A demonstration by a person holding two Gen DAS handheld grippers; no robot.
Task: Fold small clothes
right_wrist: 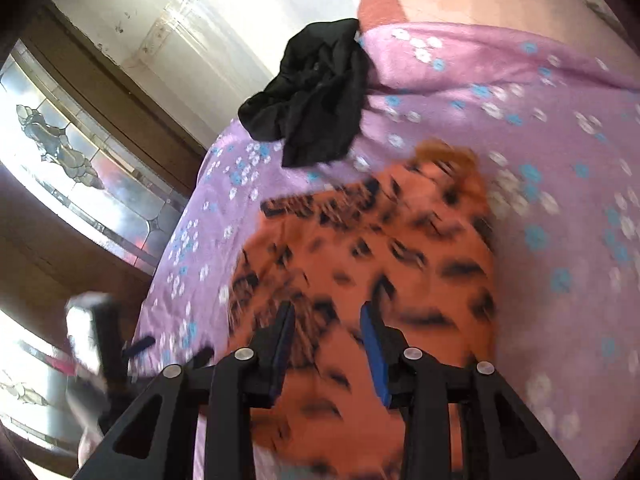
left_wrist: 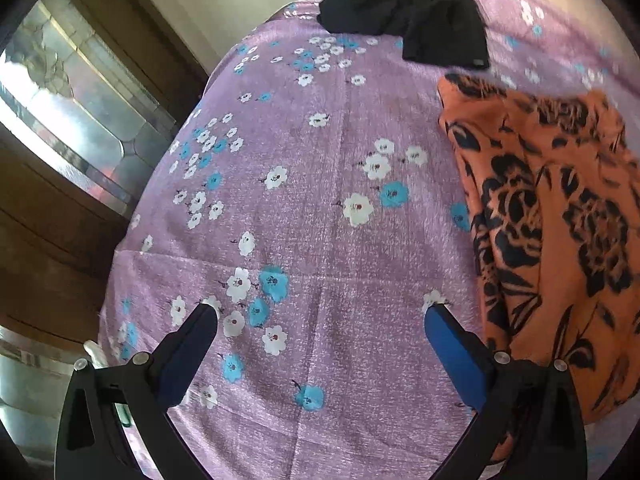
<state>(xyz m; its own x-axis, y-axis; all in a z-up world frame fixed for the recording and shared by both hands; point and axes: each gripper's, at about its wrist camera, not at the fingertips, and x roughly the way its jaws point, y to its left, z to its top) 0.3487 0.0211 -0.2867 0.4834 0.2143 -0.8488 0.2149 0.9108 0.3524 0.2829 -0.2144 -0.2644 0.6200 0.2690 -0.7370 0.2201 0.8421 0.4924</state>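
I have the left gripper (left_wrist: 320, 312) hanging over a broad bare stretch of the lilac flowered bedsheet (left_wrist: 320, 200), its fingers spread wide with nothing between them. That stretch is my free room: it runs from the bed's left edge, where the sheet drops off beside a dark wooden door with a leaded glass panel (left_wrist: 68, 120), across to the orange garment with black flowers (left_wrist: 552, 240) on the right.

In the left wrist view the orange garment lies as a long folded strip, its long axis running from the near edge of the bed away toward the far side, its far end just short of a crumpled black garment (left_wrist: 412, 4) that sits at the far edge.

My right gripper (right_wrist: 326, 316) is over the orange garment (right_wrist: 360, 248). Its fingers stand partly apart with orange cloth showing in the gap; the picture is smeared, and I cannot tell whether the pads touch the cloth. To the right of the garment the sheet (right_wrist: 560, 200) is bare and wide.
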